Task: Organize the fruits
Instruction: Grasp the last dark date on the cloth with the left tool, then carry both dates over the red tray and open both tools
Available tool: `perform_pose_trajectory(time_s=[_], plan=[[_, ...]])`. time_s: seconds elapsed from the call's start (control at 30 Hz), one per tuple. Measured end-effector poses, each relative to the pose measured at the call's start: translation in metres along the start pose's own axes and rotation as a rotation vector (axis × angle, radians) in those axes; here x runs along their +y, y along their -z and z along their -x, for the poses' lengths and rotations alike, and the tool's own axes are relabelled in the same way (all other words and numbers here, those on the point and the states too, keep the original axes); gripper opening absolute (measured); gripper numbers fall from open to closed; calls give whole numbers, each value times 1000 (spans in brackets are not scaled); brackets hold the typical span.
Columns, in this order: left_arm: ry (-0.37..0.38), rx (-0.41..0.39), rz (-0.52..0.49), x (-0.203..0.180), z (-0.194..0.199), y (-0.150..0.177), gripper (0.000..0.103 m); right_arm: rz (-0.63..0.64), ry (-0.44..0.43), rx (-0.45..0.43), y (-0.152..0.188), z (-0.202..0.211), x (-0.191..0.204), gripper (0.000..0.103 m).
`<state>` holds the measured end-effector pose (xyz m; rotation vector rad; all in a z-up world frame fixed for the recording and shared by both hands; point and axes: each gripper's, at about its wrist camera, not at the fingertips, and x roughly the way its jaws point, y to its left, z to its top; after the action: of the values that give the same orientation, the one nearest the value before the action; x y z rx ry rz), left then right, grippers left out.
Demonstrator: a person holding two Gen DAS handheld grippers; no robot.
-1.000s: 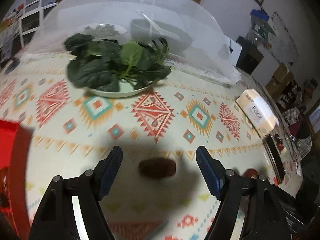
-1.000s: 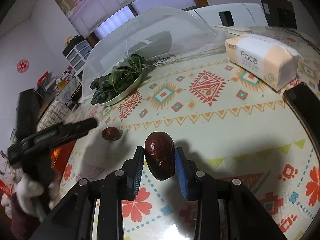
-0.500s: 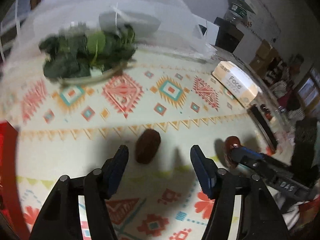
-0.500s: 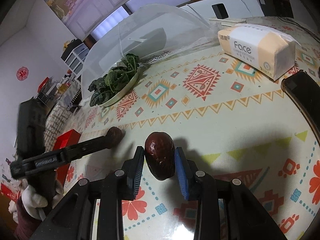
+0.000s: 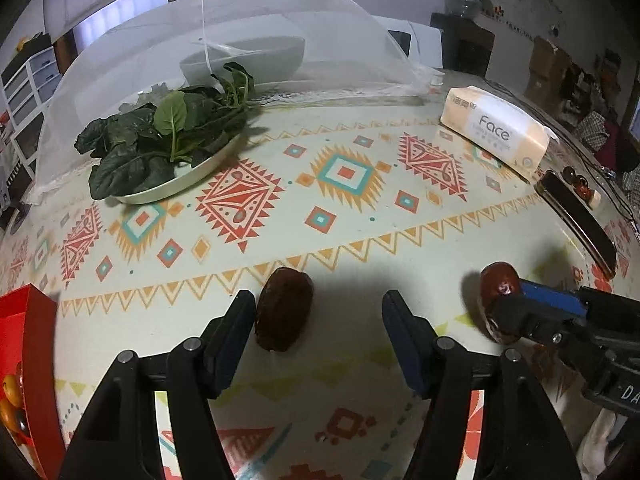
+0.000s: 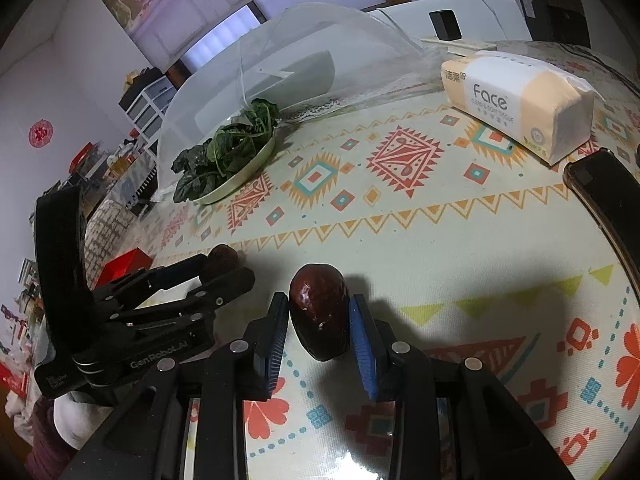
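Note:
A dull brown date (image 5: 283, 313) lies on the patterned tablecloth between the fingers of my open left gripper (image 5: 318, 314), close to the left finger. It also shows in the right wrist view (image 6: 222, 259), partly hidden behind the left gripper (image 6: 222, 270). My right gripper (image 6: 319, 320) is shut on a shiny dark red date (image 6: 320, 316) and holds it just above the cloth. That date (image 5: 498, 286) and the right gripper show at the right of the left wrist view. A red box (image 5: 24, 360) with small fruits stands at the far left.
A plate of spinach (image 5: 168, 148) sits at the back left before a mesh food cover (image 5: 248, 40). A tissue pack (image 5: 496, 132) lies at the back right. A dark phone (image 5: 576, 220) lies near the right edge.
My left gripper has come down and forward around the brown date, which now sits between its fingers. My right gripper has kept hold of the red date with little movement.

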<state>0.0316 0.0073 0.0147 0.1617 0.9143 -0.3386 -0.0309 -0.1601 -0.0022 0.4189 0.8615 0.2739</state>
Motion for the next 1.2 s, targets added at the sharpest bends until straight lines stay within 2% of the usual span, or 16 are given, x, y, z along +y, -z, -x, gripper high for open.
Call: perform_pose_trajectory(time_s=[0.1,0.13,0.17,0.23,0.6,0.8,0.93,1.13,1.2], plan=[[-8,4,4,-2,-3,1,65,2,9,7,0,-1,0,35],[-17,7,8,-1,-4,2,61,2,11,10,0,-2,0,35],[-25,10,10,-1,-5,3,42,2,11,11,-1,-3,1,35],[-31,9,20,1,-5,3,28,3,13,13,0,-2,1,35],[-59,-26,85,6,24,14,28,42,32,41,1,-9,7,36],[-100,-74,114,10,61,30,28,93,38,41,3,-9,17,35],[-136,-117,142,18,88,44,28,84,44,23,4,-6,15,35],[-170,-179,200,42,130,67,28,76,84,13,5,-3,16,35],[-178,-202,231,55,144,75,28,55,73,26,8,0,16,35]])
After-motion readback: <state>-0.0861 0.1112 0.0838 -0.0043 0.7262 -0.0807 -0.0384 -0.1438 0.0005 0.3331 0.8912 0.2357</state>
